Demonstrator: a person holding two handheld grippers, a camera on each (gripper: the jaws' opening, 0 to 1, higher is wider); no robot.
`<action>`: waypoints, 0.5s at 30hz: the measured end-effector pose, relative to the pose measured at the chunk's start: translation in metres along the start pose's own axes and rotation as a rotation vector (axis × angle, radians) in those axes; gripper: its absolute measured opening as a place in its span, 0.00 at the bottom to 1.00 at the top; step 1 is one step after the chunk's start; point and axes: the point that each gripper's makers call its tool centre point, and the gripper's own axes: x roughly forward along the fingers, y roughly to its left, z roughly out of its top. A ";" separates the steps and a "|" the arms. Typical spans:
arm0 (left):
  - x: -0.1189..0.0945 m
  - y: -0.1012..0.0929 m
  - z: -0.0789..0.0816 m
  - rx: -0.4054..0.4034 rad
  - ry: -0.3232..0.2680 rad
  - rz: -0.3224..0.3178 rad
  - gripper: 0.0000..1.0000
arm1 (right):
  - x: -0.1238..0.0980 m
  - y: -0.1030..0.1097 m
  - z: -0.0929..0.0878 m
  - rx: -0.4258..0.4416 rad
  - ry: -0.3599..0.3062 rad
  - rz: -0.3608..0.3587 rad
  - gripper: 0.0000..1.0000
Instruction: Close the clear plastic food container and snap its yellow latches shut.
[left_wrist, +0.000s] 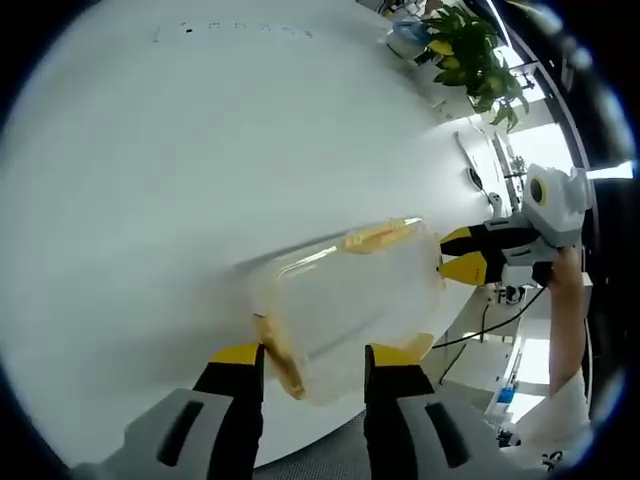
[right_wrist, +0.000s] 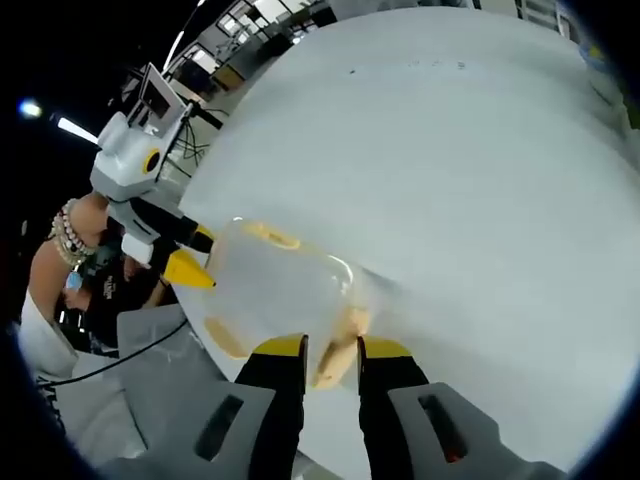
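Clear food container (left_wrist: 350, 305) sits on the white tabletop (left_wrist: 150, 170) near its edge, lid apparently down. Left claw (left_wrist: 314, 362) stands open, its 2 jaws flanking the near end by a yellow latch (left_wrist: 283, 362). Right claw (right_wrist: 331, 350) is narrowly parted around the opposite end latch (right_wrist: 345, 345); contact unclear. Step in hand: latching. Next move likely needs a press on each latch until it snaps.
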 end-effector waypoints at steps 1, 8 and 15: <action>0.000 0.001 0.000 -0.001 0.000 0.010 0.30 | 0.000 0.000 0.000 -0.003 0.002 -0.002 0.16; 0.001 -0.001 0.000 0.003 0.019 0.049 0.31 | 0.000 0.002 -0.001 0.003 0.003 -0.005 0.15; 0.001 0.001 0.000 -0.003 0.024 0.062 0.31 | 0.000 0.003 -0.002 0.002 0.003 -0.007 0.14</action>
